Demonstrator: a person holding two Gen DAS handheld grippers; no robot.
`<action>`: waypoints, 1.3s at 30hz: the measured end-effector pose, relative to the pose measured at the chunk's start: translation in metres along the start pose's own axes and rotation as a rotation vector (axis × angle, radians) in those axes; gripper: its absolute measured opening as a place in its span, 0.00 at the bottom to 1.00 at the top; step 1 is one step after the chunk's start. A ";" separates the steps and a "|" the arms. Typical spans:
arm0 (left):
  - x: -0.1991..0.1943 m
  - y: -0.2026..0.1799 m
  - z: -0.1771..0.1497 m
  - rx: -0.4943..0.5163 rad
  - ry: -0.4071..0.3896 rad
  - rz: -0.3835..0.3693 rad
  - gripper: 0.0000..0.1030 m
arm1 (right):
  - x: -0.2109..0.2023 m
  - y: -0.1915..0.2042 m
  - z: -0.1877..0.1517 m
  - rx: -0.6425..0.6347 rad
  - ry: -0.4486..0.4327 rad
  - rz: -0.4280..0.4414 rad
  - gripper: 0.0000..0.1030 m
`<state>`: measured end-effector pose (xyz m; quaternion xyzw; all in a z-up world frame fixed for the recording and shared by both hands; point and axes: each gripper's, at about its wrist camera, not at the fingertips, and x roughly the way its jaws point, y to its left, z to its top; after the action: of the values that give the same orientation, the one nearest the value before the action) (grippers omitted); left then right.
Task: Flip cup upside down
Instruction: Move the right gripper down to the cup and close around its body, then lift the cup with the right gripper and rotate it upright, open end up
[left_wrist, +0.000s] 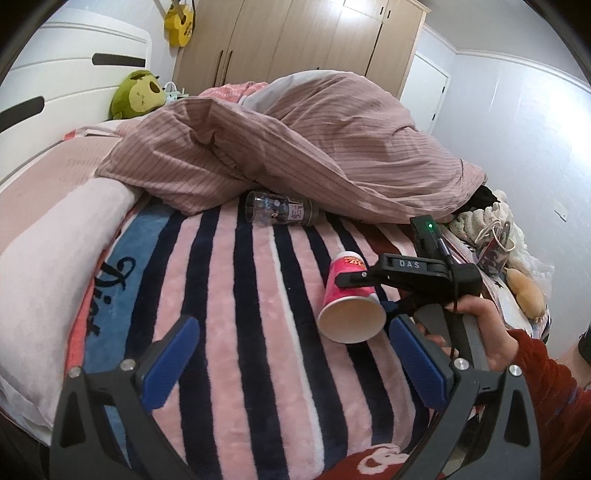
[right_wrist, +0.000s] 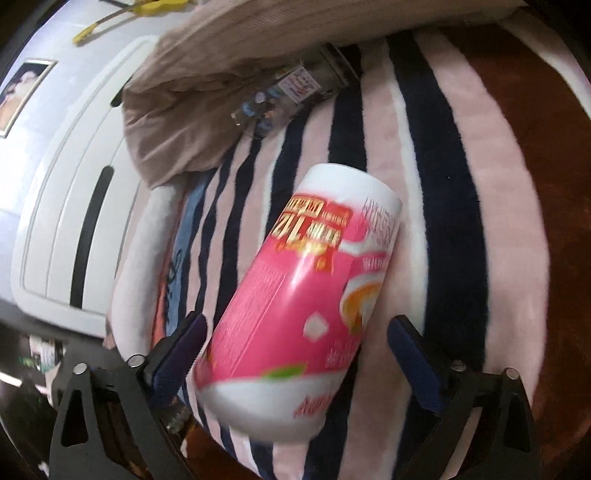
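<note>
- While the left tongs (left_wrist: 291, 362) hang spread and empty over the striped blanket (left_wrist: 236, 280), the left wrist view shows the right tongs (left_wrist: 364, 291) reaching the tilted pink cup (left_wrist: 349, 299), mouth facing near.
- From the right wrist view, the cup (right_wrist: 295, 295) lies between the right tongs (right_wrist: 295, 354); whether they pinch it, I cannot tell.
- Risk, as I judge it: a loose pinch on thin paper lets the cup slip mid-turn, and the soft bed could topple it.

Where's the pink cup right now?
The pink cup is at centre-right of the left wrist view, tilted between the right gripper's fingers above the striped blanket, mouth toward the camera.
</note>
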<state>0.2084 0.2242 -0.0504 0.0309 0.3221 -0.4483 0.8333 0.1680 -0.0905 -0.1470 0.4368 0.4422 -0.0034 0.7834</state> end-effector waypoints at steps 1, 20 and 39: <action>0.001 0.002 0.000 -0.004 0.002 0.000 0.99 | 0.002 0.000 0.003 -0.001 -0.005 -0.002 0.88; 0.032 0.016 -0.003 -0.102 0.109 -0.155 0.99 | 0.000 0.083 -0.075 -0.523 0.162 -0.104 0.69; 0.098 0.013 -0.033 -0.191 0.310 -0.269 0.99 | 0.015 0.095 -0.110 -0.676 0.213 -0.160 0.66</action>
<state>0.2396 0.1720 -0.1353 -0.0228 0.4883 -0.5127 0.7058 0.1386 0.0495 -0.1176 0.1150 0.5303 0.1275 0.8303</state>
